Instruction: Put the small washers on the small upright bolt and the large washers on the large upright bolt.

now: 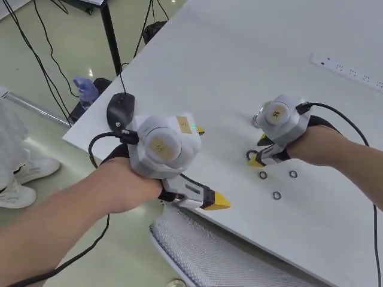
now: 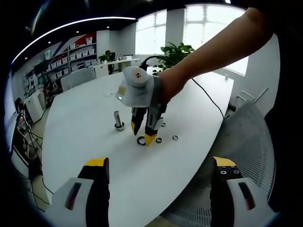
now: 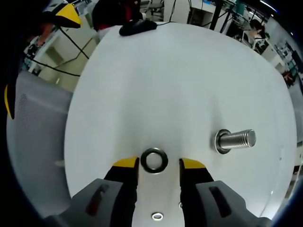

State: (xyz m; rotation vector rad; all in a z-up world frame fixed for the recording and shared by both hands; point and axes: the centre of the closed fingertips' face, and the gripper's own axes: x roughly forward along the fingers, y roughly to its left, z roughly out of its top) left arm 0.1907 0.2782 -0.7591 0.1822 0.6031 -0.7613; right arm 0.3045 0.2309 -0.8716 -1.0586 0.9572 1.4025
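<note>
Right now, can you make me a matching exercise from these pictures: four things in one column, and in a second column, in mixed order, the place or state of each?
Things:
1. large washer
2. bolt
3. left gripper
4. power strip

Places or states:
A. open, held at the near edge of the table
B. standing upright on the table
C. lying at the far side of the table, away from the work
D. flat on the table between the jaws of the right gripper

Pairs: 1-D, 2-B, 3-A, 4-C
</note>
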